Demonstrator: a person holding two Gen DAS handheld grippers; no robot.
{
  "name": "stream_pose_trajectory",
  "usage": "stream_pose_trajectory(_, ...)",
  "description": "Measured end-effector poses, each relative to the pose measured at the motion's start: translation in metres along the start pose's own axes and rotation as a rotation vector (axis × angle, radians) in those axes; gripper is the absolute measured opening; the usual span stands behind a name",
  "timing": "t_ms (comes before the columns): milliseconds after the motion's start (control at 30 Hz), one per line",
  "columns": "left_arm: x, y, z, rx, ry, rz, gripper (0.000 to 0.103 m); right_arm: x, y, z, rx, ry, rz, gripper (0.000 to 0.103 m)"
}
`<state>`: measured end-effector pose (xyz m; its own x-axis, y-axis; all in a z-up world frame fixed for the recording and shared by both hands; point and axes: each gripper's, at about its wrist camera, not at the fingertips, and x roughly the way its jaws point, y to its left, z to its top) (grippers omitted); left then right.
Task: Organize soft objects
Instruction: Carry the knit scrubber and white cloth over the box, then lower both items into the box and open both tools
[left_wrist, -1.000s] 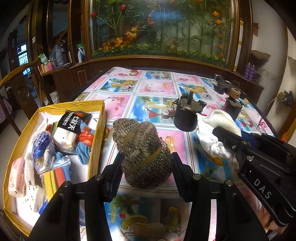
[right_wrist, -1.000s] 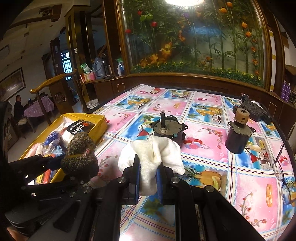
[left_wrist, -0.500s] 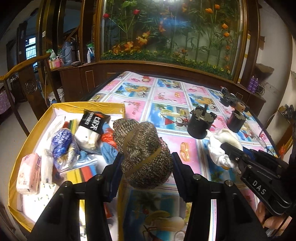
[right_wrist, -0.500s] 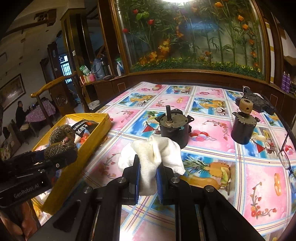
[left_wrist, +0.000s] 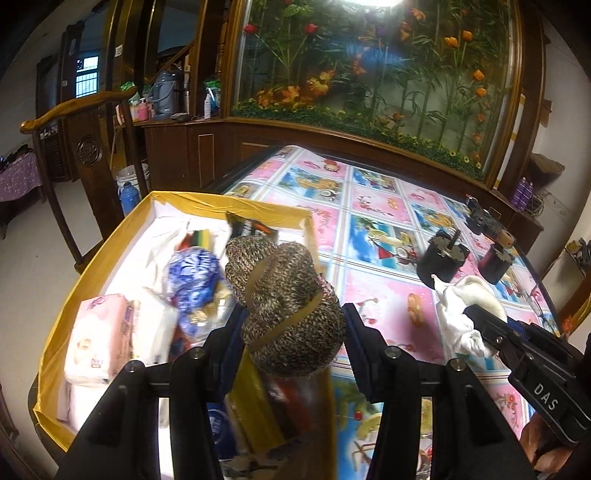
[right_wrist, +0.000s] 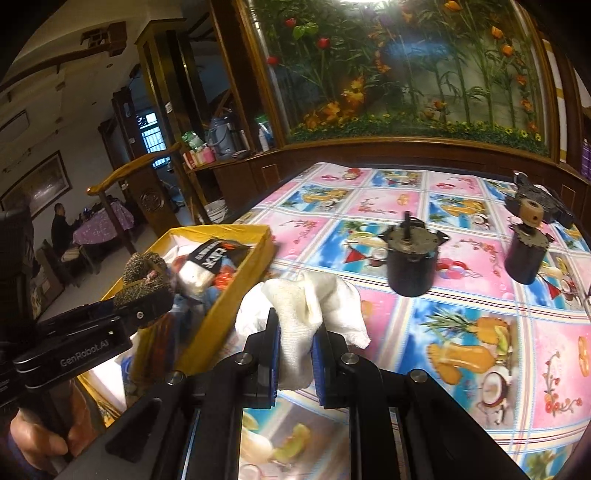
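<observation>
My left claw (left_wrist: 291, 325) clamped one brown-speckled knitted bundle (left_wrist: 284, 306) bound with a band, above the yellow box (left_wrist: 110, 243). My right claw (right_wrist: 295, 358) pinched one crumpled white cloth (right_wrist: 306, 299) over the bench (right_wrist: 480, 332), near two black motors (right_wrist: 412, 258).

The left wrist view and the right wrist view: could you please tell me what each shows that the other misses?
Only the left wrist view shows the pink tissue pack in the yellow cardboard box. Only the right wrist view shows a seated person at a far table. Both show the speckled brown knit bundle and white cloth, each held in a gripper.
</observation>
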<state>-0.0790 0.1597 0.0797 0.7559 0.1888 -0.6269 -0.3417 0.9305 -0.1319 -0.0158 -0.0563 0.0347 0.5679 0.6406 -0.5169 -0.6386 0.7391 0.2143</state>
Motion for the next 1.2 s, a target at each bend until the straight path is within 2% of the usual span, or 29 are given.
stream_pose_trajectory(300,0.002,0.045,-0.003,-0.071,-0.002,0.048,0.05,0.026,0.048,0.009,-0.091,0.034,0.049,0.016)
stream_pose_trajectory(500,0.004,0.064,-0.01,-0.076,-0.003,0.081,0.05,0.047,0.073,0.02,-0.127,0.053,0.079,0.016)
stream_pose_trajectory(1200,0.012,0.078,-0.016,-0.037,0.0,0.109,0.05,0.117,0.111,0.043,-0.17,0.151,0.1,0.016)
